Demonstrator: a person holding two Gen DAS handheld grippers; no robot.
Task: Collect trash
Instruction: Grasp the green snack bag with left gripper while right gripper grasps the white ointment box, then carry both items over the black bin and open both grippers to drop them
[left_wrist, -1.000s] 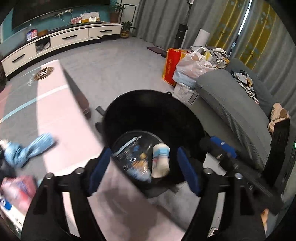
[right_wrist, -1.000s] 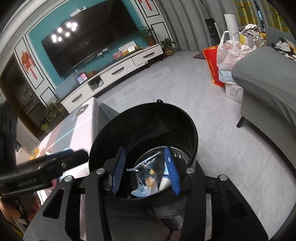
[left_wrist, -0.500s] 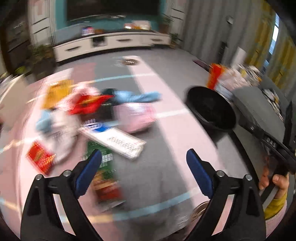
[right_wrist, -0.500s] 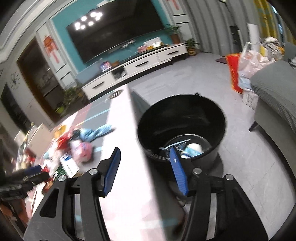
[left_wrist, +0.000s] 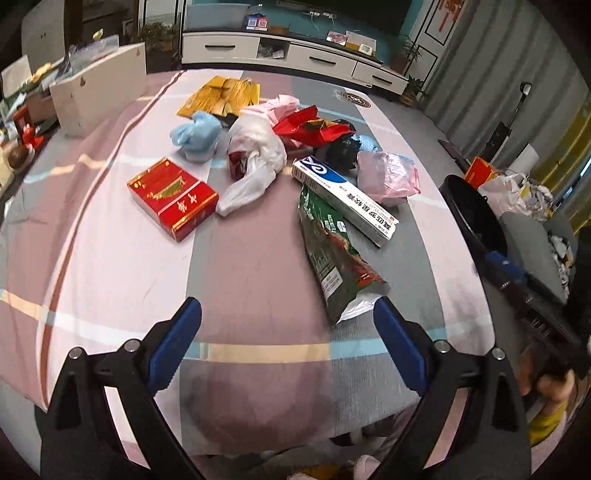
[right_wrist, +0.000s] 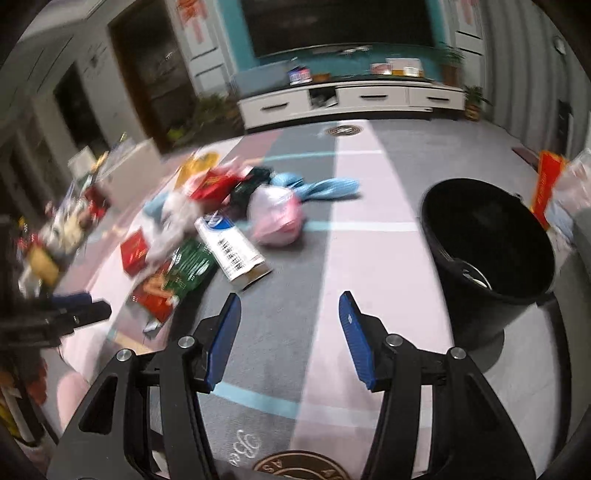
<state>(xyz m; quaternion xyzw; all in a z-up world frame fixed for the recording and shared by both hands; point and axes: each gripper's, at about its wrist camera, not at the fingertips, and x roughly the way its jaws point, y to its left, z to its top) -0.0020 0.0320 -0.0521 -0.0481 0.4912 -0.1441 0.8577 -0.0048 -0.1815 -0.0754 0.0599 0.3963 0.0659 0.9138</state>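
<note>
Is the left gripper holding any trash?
No, the left gripper is open and empty above the striped tablecloth, short of the green snack bag.

A teal wall (left_wrist: 284, 16) backs a white TV cabinet (left_wrist: 291, 55); grey curtains (left_wrist: 517, 66) hang right.

1 red box (left_wrist: 172, 196), 1 toothpaste box (left_wrist: 345, 202), 1 bin (right_wrist: 487, 246), 4 plastic bags approx.

Left gripper (left_wrist: 286, 325) hangs over the striped pink-and-grey tablecloth (left_wrist: 251, 266), blue-padded jaws spread wide, nothing between them. Ahead lies scattered trash — a flat red carton with gold print (left_wrist: 171, 197), a crumpled white plastic bag (left_wrist: 255, 155), a long white-and-blue toothpaste box (left_wrist: 343, 199) just beside a green foil snack bag (left_wrist: 338, 258), and a pink plastic bag (left_wrist: 388, 177). Round black plastic bucket (left_wrist: 469, 210) stands off the table's right edge — contents not visible.
</note>
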